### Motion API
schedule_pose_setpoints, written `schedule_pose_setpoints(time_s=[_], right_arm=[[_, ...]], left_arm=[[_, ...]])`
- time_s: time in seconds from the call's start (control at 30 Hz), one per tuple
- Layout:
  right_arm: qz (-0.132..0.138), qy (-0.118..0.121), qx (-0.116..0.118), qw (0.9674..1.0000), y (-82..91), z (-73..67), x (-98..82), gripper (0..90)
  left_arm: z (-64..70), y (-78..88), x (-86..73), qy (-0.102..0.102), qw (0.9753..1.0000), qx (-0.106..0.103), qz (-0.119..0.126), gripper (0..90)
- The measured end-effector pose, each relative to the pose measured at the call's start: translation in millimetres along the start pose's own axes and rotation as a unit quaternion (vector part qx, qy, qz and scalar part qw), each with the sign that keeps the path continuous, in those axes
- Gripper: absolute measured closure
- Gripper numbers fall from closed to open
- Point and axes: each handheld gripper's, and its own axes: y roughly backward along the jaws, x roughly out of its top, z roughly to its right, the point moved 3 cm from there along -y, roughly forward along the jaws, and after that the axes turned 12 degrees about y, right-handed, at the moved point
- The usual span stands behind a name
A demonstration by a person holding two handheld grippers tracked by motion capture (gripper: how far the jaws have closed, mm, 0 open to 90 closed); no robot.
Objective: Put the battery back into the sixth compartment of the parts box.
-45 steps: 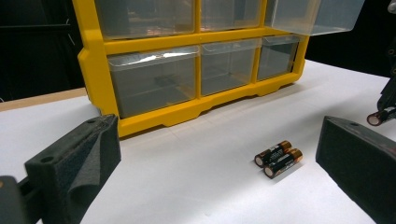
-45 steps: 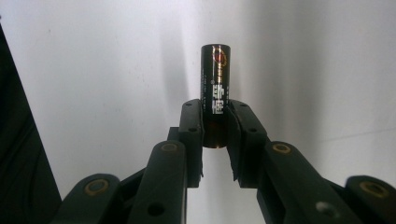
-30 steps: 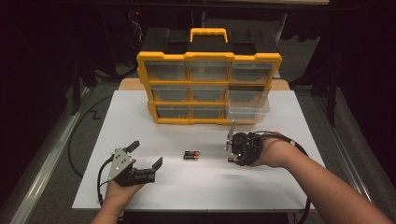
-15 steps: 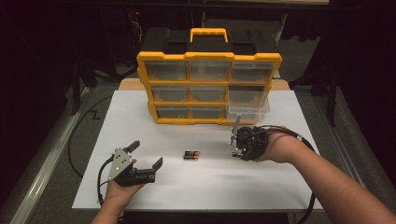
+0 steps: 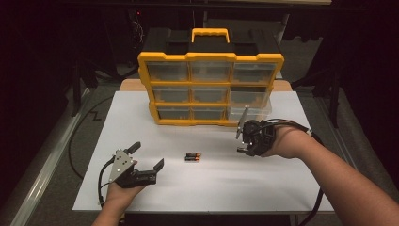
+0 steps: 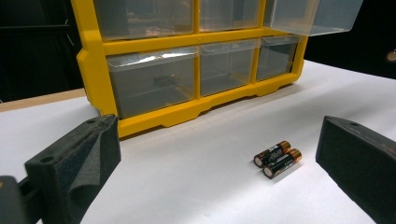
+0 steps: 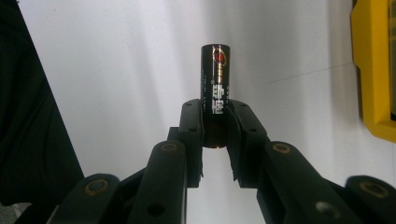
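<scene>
1. We see a white worktop from above, with a yellow plastic organiser case of clear drawers standing at its far edge, at twelve o'clock.

2. Our right gripper hangs above the worktop at about three o'clock, just in front of the case's lower right corner. Its fingers are clenched on a black cylindrical battery, gripping the lower half so that the upper half stands free beyond the tips.

3. One clear drawer at the case's right side is pulled out, just behind that gripper.

4. Two more black batteries with copper ends lie touching, side by side, near the middle of the worktop.

5. Our left gripper rests low at eight o'clock, fingers spread wide and holding nothing, pointed toward the pair.

6. We judge that the held battery is on its way to the open drawer.

7. What could go wrong: the smooth round battery is pinched across a narrow band, so a tilt or a knock against the drawer's rim could make it pivot or slip out and roll off the worktop.

8. Released too early, it would land in front of the case rather than inside.

9. The lying pair could roll if nudged.
</scene>
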Motion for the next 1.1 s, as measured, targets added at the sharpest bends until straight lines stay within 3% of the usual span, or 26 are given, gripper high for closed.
schedule_pose_setpoints(time_s=[0.1,0.17,0.4,1.1], right_arm=[[0.005,0.007,-0.002,1.0,4.4,2.8,-0.2,79.3],[0.002,-0.004,0.0,1.0,8.0,2.6,-0.6,79.3],[0.001,-0.008,-0.004,1.0,18.3,6.1,-1.0,79.3],[-0.001,-0.001,-0.015,0.9999,50.5,16.4,6.9,79.3]], left_arm=[[0.0,0.1,0.1,0.001,1.0,0.0,0.001,1.0],[-0.2,0.2,0.2,0.001,1.0,0.001,0.002,1.0],[-1.6,0.6,0.6,0.001,1.0,0.006,0.005,1.0],[-1.2,1.2,0.7,0.002,1.0,0.002,0.006,1.1]])
